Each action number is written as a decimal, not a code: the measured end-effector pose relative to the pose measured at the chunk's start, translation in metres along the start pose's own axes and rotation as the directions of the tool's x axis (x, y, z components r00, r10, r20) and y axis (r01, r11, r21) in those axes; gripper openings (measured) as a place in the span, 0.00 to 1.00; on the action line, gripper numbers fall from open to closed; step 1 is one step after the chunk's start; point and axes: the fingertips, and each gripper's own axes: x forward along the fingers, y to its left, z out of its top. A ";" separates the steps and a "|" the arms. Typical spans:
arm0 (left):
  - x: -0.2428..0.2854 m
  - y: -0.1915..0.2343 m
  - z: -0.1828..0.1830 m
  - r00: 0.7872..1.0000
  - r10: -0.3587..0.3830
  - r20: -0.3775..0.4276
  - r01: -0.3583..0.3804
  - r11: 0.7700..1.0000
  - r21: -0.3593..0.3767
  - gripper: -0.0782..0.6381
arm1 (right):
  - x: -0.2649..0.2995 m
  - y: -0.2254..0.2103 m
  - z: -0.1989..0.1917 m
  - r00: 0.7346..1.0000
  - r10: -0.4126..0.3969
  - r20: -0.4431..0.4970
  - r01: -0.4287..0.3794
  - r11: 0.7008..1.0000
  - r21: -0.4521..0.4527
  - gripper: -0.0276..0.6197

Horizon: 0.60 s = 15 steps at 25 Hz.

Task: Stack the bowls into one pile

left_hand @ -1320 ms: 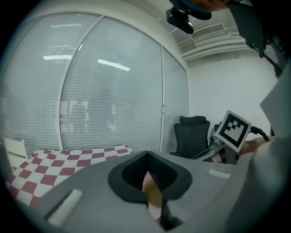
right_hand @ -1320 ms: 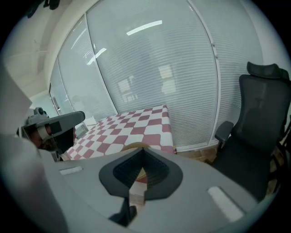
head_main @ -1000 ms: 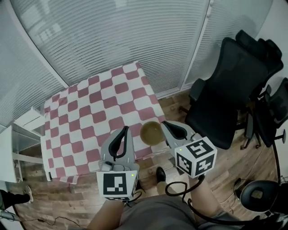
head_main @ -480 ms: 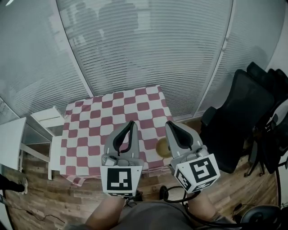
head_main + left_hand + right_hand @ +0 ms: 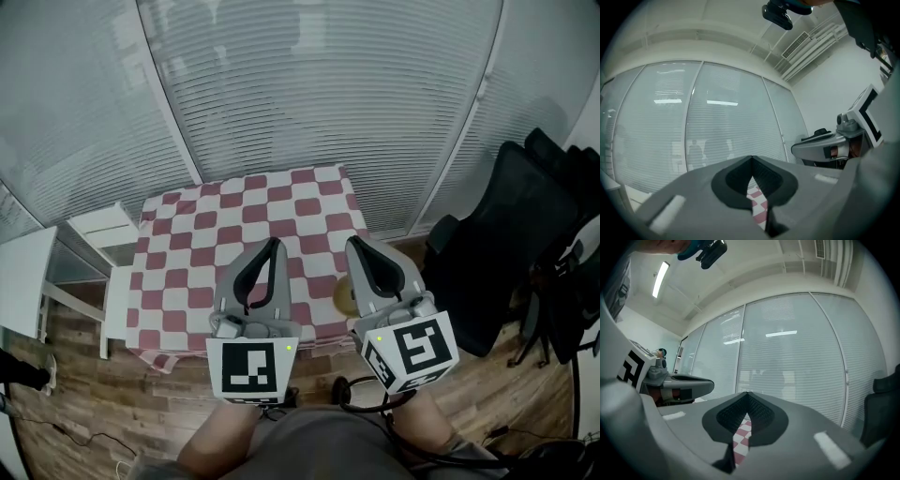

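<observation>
Jaws of the left gripper [image 5: 274, 246] are pressing together at the tips, with nothing between them. The right gripper [image 5: 355, 244] is likewise sitting closed and empty. Both are hanging level above the near edge of the checkered table [image 5: 187, 262]. A yellowish bowl [image 5: 340, 296] is resting near the table's near right corner, showing between the two grippers and partly hidden behind the right one. Whether others are nesting inside it cannot be told. A black office chair [image 5: 497, 253] is standing to the right.

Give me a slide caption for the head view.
Left gripper and right gripper, both shut and empty, above the checked table; bowl near its edge.
</observation>
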 end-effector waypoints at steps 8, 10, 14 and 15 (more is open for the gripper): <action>-0.002 0.001 -0.005 1.000 0.001 -0.009 -0.001 1.000 -0.005 0.11 | 0.002 0.006 -0.001 1.000 0.021 0.004 -0.021 1.000 0.010 0.08; -0.003 0.002 -0.006 1.000 0.002 -0.012 -0.002 1.000 -0.004 0.11 | 0.002 0.007 -0.003 1.000 0.022 0.001 -0.022 1.000 0.012 0.08; -0.003 0.005 -0.009 1.000 0.007 -0.018 -0.007 1.000 -0.011 0.11 | 0.004 0.011 -0.005 1.000 0.028 -0.002 -0.028 1.000 0.011 0.08; -0.003 0.005 -0.009 1.000 0.009 -0.019 -0.009 1.000 -0.016 0.11 | 0.004 0.011 -0.006 1.000 0.028 -0.003 -0.028 1.000 0.011 0.08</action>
